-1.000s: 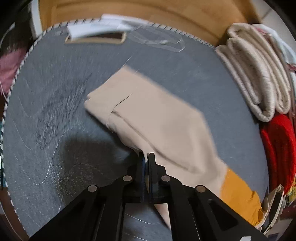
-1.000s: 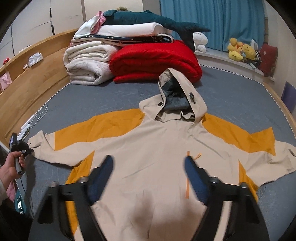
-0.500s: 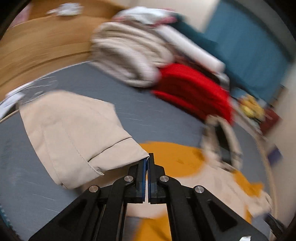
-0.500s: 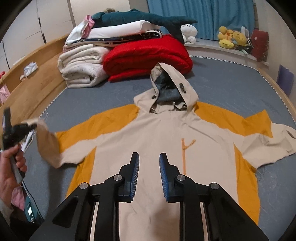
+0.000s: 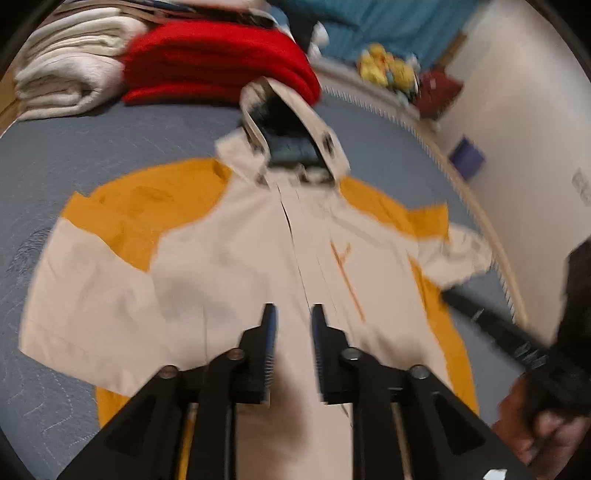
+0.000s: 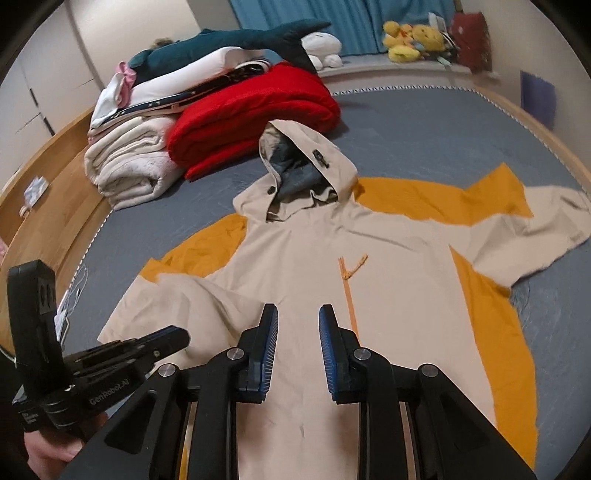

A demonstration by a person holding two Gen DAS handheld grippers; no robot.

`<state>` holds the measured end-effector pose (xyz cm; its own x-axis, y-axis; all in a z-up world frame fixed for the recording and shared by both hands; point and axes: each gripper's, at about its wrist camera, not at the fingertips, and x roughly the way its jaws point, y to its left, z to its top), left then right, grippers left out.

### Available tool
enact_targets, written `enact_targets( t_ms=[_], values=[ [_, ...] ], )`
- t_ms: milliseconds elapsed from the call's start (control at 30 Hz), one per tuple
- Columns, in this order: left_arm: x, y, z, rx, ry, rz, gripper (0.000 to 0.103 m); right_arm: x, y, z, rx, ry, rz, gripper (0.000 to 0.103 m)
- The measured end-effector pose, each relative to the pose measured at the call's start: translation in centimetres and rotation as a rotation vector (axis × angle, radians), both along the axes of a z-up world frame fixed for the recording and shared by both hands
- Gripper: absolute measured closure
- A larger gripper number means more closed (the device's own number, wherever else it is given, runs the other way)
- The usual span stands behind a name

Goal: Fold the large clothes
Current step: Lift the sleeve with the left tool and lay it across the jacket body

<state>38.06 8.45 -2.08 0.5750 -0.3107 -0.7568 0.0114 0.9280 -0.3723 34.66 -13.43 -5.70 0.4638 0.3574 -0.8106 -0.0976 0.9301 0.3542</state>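
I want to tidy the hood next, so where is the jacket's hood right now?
In the right wrist view the hood lies top centre, flat on the grey bed cover, its tip against the folded red blanket.

Dim, warm indoor light. The left wrist view is smeared by motion blur; the right wrist view is sharper. Fisheye bending and black vignette at the edges.

The grey bed (image 6: 424,122) carries a spread jacket (image 6: 306,266) (beige, orange), a red blanket (image 6: 258,114) and white blankets (image 6: 125,162).

A grey bed (image 6: 424,122) in a wooden frame (image 6: 55,192), blue curtains (image 6: 306,11) and pale walls (image 5: 517,122) behind.
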Motion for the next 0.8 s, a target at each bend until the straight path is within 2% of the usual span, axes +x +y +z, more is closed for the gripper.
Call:
enact_targets(
  t_ms=[33, 100, 167, 200, 333, 367, 400, 500, 567, 633, 700, 800],
  values=[
    [-0.6, 0.9, 0.5, -0.016, -0.022, 0.023, 0.071, 0.1, 0.1, -0.5, 0.006, 0.017, 0.002, 0.078],
    [-0.4, 3.1, 0.9, -0.04, -0.046, 0.064, 0.071, 0.3, 0.5, -1.1, 0.03, 0.035, 0.016, 0.078],
    [0.1, 5.0, 0.3, -0.055, -0.021, 0.11, 0.071, 0.3, 1.4, -1.5, 0.029, 0.033, 0.04, 0.078],
    [0.3, 5.8, -0.4, -0.072, 0.002, 0.122, 0.071, 0.3, 2.0, -1.7, 0.027, 0.028, 0.061, 0.078],
    [2.2, 7.7, -6.4, -0.152, 0.262, 0.125, 0.071, -0.4, 5.5, -2.9, 0.018, 0.015, 0.176, 0.079],
    [2.3, 8.3, -7.8, -0.163, 0.304, 0.152, 0.071, -0.6, 6.4, -3.3, 0.019, 0.021, 0.204, 0.078],
    [2.3, 8.9, -8.7, -0.172, 0.328, 0.175, 0.071, -0.8, 7.4, -3.7, 0.026, 0.025, 0.239, 0.078],
    [2.9, 10.9, -10.7, -0.274, 0.383, 0.202, 0.071, -1.3, 9.8, -4.0, 0.031, 0.009, 0.325, 0.078],
    [3.2, 11.8, -11.4, -0.306, 0.396, 0.219, 0.07, -1.8, 11.7, -4.3, 0.017, -0.008, 0.397, 0.077],
    [3.7, 12.4, -12.0, -0.304, 0.413, 0.214, 0.063, -2.4, 13.5, -4.7, -0.008, -0.023, 0.461, 0.072],
    [4.0, 12.5, -12.7, -0.295, 0.43, 0.206, 0.06, -2.8, 14.5, -5.1, -0.025, -0.037, 0.497, 0.054],
    [4.3, 12.4, -13.6, -0.333, 0.446, 0.192, 0.06, -3.5, 16.1, -5.8, -0.068, -0.056, 0.553, 0.043]
  ],
)
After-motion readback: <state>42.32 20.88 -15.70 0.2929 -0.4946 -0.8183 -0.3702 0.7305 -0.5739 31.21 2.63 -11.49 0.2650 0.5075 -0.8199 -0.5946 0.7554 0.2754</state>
